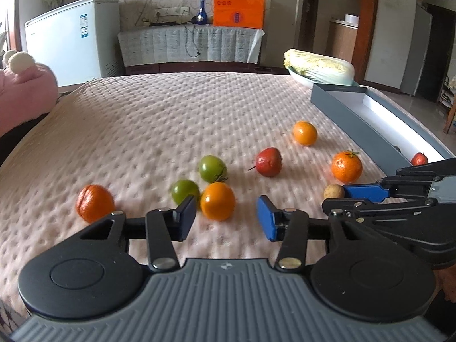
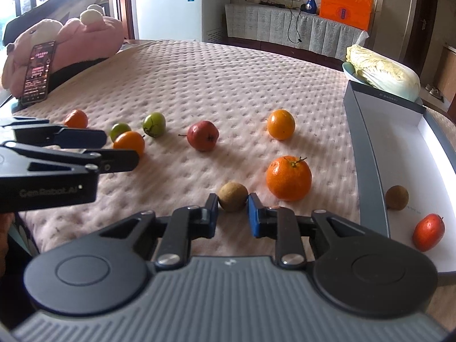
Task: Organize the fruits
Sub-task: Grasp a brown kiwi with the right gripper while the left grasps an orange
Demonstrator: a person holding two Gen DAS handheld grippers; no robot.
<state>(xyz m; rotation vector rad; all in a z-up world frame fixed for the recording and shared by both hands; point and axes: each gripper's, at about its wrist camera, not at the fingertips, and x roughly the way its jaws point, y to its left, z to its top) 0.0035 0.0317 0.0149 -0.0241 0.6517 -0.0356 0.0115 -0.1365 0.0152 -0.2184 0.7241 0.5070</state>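
- The right gripper (image 2: 233, 213) has its jaws clamped on a small brown round fruit (image 2: 233, 196) that rests on the bed (image 2: 213, 85); both pads press its sides.
- At 1 o'clock from that fruit, just beside it, sits a stemmed orange (image 2: 288, 178); a smaller orange (image 2: 280, 124) lies farther off at 12 o'clock from the stemmed one.
- The left gripper (image 1: 226, 216) has its jaws apart, with a smooth orange (image 1: 218, 201) between the pads and neither pad touching it.
- Touching that orange at 10 o'clock is a green fruit (image 1: 184, 191); a second green fruit (image 1: 212, 168) lies at 12 o'clock.
- A red fruit (image 1: 268, 162) lies at 2 o'clock from the smooth orange, apart from it.
- A dark orange fruit (image 1: 95, 203) lies alone at 9 o'clock.
- The grey box (image 2: 370, 171) lies along the bed's right edge, holding another brown fruit (image 2: 396, 197) and a red-orange oval fruit (image 2: 428, 231).
- A cabbage (image 2: 382, 71) in a bowl sits at the box's far end.
- A phone (image 2: 38, 74) leans on a pink plush toy (image 2: 85, 34).
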